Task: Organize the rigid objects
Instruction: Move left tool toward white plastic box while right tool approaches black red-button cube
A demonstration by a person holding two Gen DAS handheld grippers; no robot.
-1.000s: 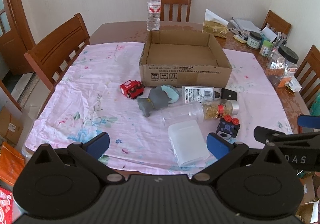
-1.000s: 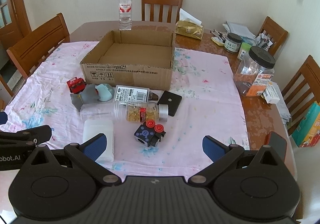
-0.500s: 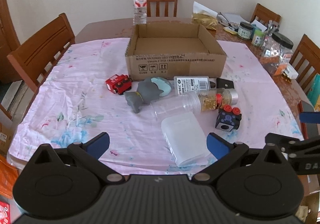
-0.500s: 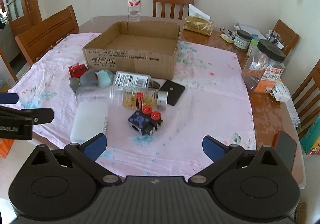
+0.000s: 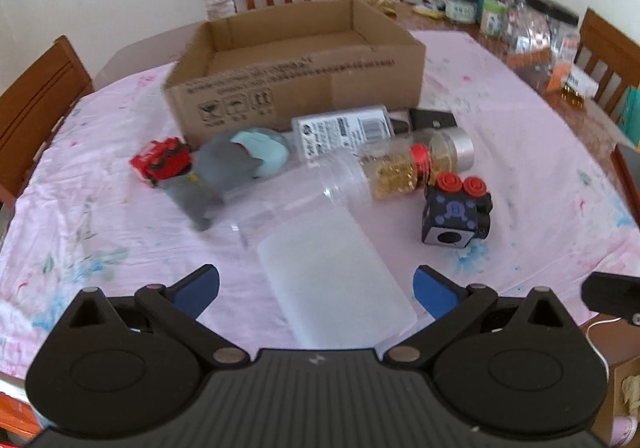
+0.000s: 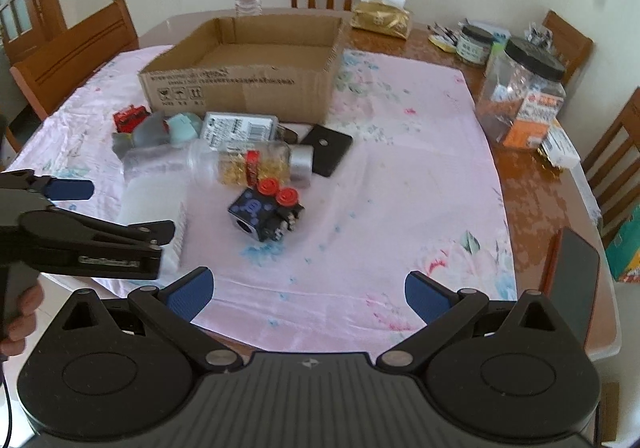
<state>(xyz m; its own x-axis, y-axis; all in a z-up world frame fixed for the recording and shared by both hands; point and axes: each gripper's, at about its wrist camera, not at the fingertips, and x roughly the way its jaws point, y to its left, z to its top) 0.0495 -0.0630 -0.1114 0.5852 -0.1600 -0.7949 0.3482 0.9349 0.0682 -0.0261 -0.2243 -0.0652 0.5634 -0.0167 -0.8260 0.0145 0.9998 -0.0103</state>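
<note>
Left gripper (image 5: 316,282) gapes wide over the frosted white plastic case (image 5: 334,284), right gripper (image 6: 308,290) open too; slick flat sides could squirt free

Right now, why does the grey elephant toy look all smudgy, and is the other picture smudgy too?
Left wrist view: motion blur smears the grey elephant toy and the brown cardboard box. Right wrist view: sharper, the black cube with red buttons is crisp; fisheye bending curves the pink flowered tablecloth in both.
</note>
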